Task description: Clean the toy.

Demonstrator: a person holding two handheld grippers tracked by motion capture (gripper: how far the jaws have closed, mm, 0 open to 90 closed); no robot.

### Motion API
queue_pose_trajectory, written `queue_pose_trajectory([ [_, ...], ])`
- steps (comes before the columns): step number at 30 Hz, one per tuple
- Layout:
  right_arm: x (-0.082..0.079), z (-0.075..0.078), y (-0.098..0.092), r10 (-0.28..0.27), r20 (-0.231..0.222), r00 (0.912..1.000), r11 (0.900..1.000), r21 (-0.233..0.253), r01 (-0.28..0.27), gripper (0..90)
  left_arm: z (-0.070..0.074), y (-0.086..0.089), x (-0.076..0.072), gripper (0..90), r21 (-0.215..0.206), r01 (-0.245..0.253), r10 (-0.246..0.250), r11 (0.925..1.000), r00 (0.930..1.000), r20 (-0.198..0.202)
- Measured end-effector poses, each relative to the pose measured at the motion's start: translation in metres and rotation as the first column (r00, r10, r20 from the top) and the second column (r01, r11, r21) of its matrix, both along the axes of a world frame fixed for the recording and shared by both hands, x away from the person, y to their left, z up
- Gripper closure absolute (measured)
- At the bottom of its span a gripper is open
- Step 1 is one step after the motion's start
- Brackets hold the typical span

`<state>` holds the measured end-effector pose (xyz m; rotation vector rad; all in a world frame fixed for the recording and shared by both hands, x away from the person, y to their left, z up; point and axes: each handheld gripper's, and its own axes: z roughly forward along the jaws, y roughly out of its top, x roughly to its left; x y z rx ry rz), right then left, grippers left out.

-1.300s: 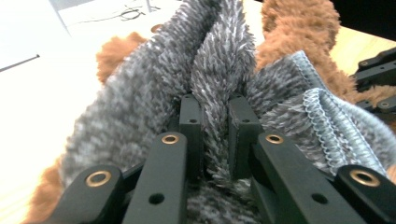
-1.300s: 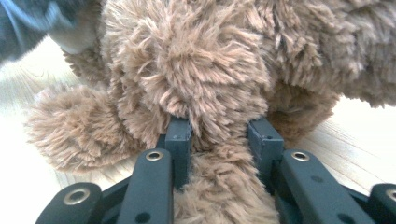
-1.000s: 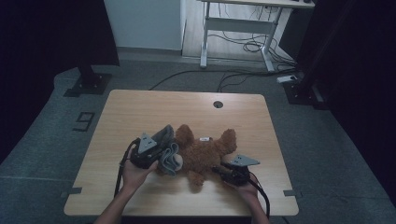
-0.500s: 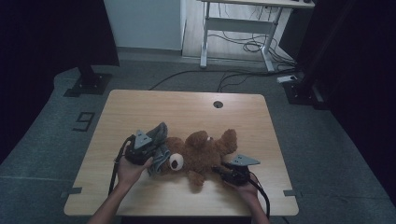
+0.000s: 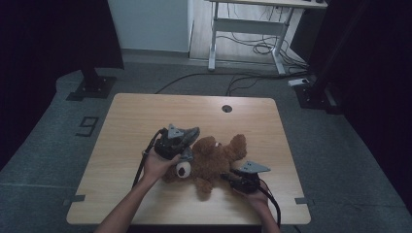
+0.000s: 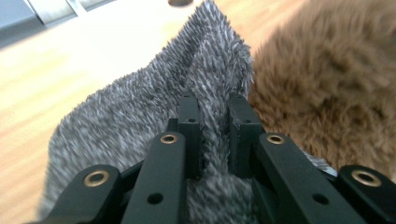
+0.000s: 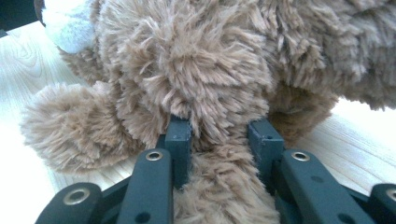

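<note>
High view: a brown teddy bear (image 5: pixel 214 160) is laid on the wooden table (image 5: pixel 126 121), near its 6 o'clock edge. A grey fuzzy cloth (image 6: pixel 140 121) is pinched in the left gripper (image 5: pixel 180 145) at the bear's 9 o'clock, likely for dressing. The bear's limb (image 7: pixel 219 121) is clamped by the right gripper (image 5: pixel 232 175) so the bear is kept steady.

Dim high view with dark edges, bright gripper views, blurred close fur

Grey floor (image 5: pixel 58 141), white-legged desk (image 5: pixel 252 22), dark curtains (image 5: pixel 43 34)
</note>
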<state>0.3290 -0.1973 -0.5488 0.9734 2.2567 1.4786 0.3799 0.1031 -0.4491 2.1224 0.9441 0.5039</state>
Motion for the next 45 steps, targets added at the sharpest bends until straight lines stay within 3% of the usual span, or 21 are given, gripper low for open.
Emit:
queue_pose_trajectory([
  [5, -0.003, 0.0, 0.002, -0.003, 0.021, 0.9998, 1.0, -0.016, 0.003, 61.5, -0.011, 0.002, -0.014, 79.1, -0.025, 0.006, -0.005, 0.9997, 0.9998, 0.02],
  [11, -0.009, 0.006, -0.002, -0.024, 0.035, 0.9991, 0.999, -0.028, 0.025, 43.3, -0.023, 0.007, -0.03, 80.0, -0.071, 0.001, 0.003, 0.9975, 0.9984, 0.057],
  [14, -0.014, 0.017, -0.011, -0.052, 0.055, 0.9971, 0.999, 0.017, 0.051, 36.9, -0.029, 0.005, -0.042, 80.4, -0.06, 0.002, 0.004, 0.9982, 0.9949, 0.101],
  [18, -0.02, 0.037, -0.021, -0.108, 0.096, 0.9895, 0.992, 0.072, 0.101, 26.8, -0.031, 0.002, -0.058, 80.7, -0.039, 0.005, 0.001, 0.9992, 0.9896, 0.144],
  [22, -0.023, 0.067, -0.02, -0.106, 0.14, 0.9844, 0.991, 0.094, 0.093, 24.1, -0.034, 0.001, -0.07, 80.9, -0.039, 0.015, -0.009, 0.9991, 0.986, 0.167],
  [26, -0.012, 0.107, -0.005, -0.073, 0.186, 0.9799, 0.997, 0.044, 0.066, 23.2, -0.035, 0.004, -0.074, 81.0, -0.071, 0.023, -0.011, 0.9972, 0.9877, 0.156],
  [29, 0.006, 0.124, 0.01, -0.052, 0.18, 0.9823, 0.999, -0.004, 0.053, 22.6, -0.036, 0.005, -0.078, 81.0, -0.087, 0.028, -0.015, 0.9958, 0.9878, 0.155],
  [31, 0.02, 0.121, 0.018, -0.019, 0.133, 0.9909, 0.999, -0.036, 0.024, 22.9, -0.036, 0.007, -0.081, 81.0, -0.101, 0.034, -0.018, 0.9943, 0.9883, 0.151],
  [34, 0.031, 0.102, 0.026, 0.043, 0.044, 0.9981, 0.996, -0.086, -0.039, 23.0, -0.037, 0.01, -0.084, 81.0, -0.122, 0.044, -0.026, 0.9916, 0.9891, 0.145],
  [38, 0.025, 0.077, 0.022, 0.126, -0.035, 0.9915, 0.987, -0.098, -0.128, 17.7, -0.039, 0.012, -0.087, 81.0, -0.145, 0.053, -0.033, 0.988, 0.9901, 0.136],
  [45, 0.019, 0.049, 0.026, 0.13, -0.126, 0.9835, 0.977, -0.152, -0.149, 10.1, -0.04, 0.009, -0.094, 81.0, -0.155, 0.074, -0.055, 0.9851, 0.9901, 0.129],
])
